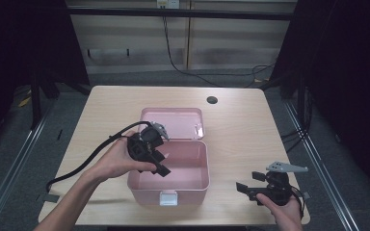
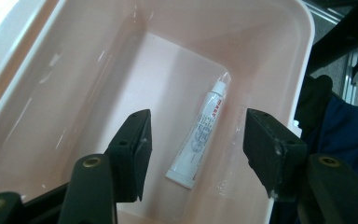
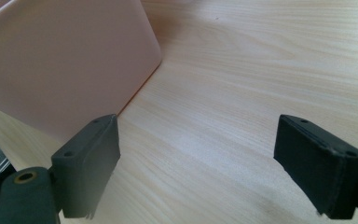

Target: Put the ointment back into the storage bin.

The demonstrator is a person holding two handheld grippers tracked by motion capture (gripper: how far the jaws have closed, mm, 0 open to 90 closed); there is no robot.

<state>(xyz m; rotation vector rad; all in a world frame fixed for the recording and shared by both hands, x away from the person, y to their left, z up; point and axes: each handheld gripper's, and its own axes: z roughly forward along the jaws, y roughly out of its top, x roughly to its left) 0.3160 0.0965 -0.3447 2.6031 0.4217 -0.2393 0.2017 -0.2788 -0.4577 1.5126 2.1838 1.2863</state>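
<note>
A pink plastic box stands open in the middle of the wooden table, its lid laid back behind it. A white tube with a white cap lies on the box floor against one wall. My left gripper hangs over the box's left rim, pointing down into it; in the left gripper view the gripper is open, its jaws either side of the tube and above it. My right gripper is open over the bare table to the right of the box, whose outer wall lies ahead of it.
A white latch sits on the box's front wall. A round cable hole is in the table near the far edge. The left gripper's black cable trails across the left of the table. Dark curtains flank both sides.
</note>
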